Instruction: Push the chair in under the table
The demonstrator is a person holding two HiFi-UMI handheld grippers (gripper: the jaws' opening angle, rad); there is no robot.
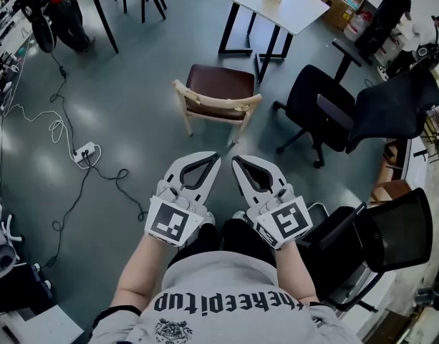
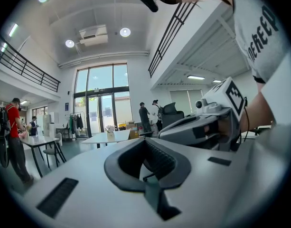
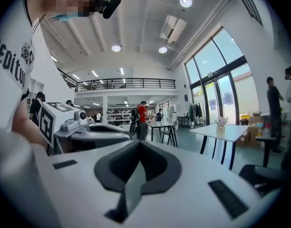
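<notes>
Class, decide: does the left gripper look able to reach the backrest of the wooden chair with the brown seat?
Probably yes: only bare grey floor lies between the left gripper and the backrest of the wooden chair with the brown seat.

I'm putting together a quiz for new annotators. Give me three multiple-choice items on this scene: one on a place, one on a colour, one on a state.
1. Where is the wooden chair relative to the white table?
A) pushed in under it
B) standing clear of it
C) lying on top of it

2. What colour is the chair's seat?
A) brown
B) yellow
C) white

3. The left gripper and right gripper are:
A) both shut, empty
B) both wide open
C) clamped on the chair

Answers:
1. B, the head view shows a gap between chair and table.
2. A, the seat shows brown.
3. A, each gripper's view shows the jaws together on nothing.
</notes>
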